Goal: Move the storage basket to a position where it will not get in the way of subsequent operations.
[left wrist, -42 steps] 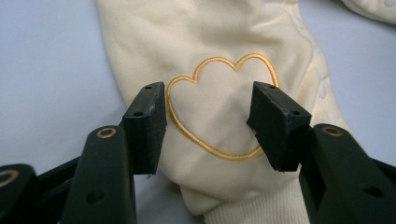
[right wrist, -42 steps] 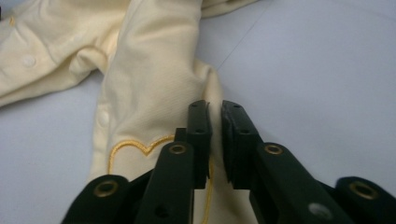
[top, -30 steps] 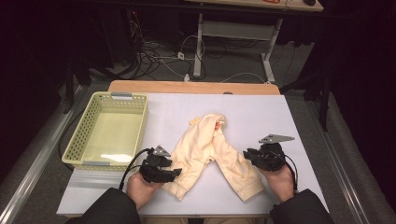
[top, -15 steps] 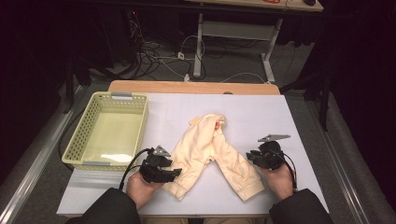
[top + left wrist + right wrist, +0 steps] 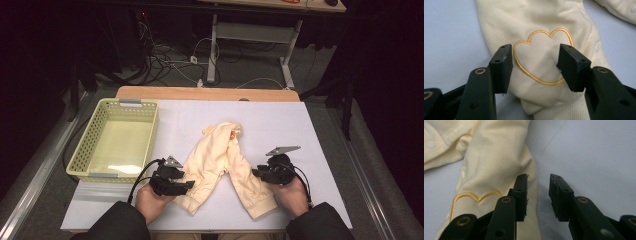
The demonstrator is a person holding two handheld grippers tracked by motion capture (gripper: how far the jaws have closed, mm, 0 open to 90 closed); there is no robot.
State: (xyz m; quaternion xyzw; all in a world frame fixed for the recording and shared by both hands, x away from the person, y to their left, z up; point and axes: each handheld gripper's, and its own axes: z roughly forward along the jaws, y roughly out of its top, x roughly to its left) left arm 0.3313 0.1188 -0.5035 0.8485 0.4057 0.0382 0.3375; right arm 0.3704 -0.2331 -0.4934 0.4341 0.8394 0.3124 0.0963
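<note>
On the white table [image 5: 310, 130], cream garment [image 5: 220, 155] between 2 claws, left claw [image 5: 187, 184] open over its heart-stitched cuff, right claw [image 5: 256, 173] just opening, seemingly gripping nothing.

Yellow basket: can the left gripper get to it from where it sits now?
Probably yes. The left gripper sits open at the cream garment, holding nothing, and the yellow basket lies just beyond it on the same side, bare table between.

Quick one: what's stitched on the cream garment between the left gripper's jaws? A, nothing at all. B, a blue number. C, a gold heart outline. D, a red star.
C: the left gripper view shows a gold heart outline embroidered on the cream garment, just above its ribbed cuff, framed by the open jaws of the left gripper.
</note>
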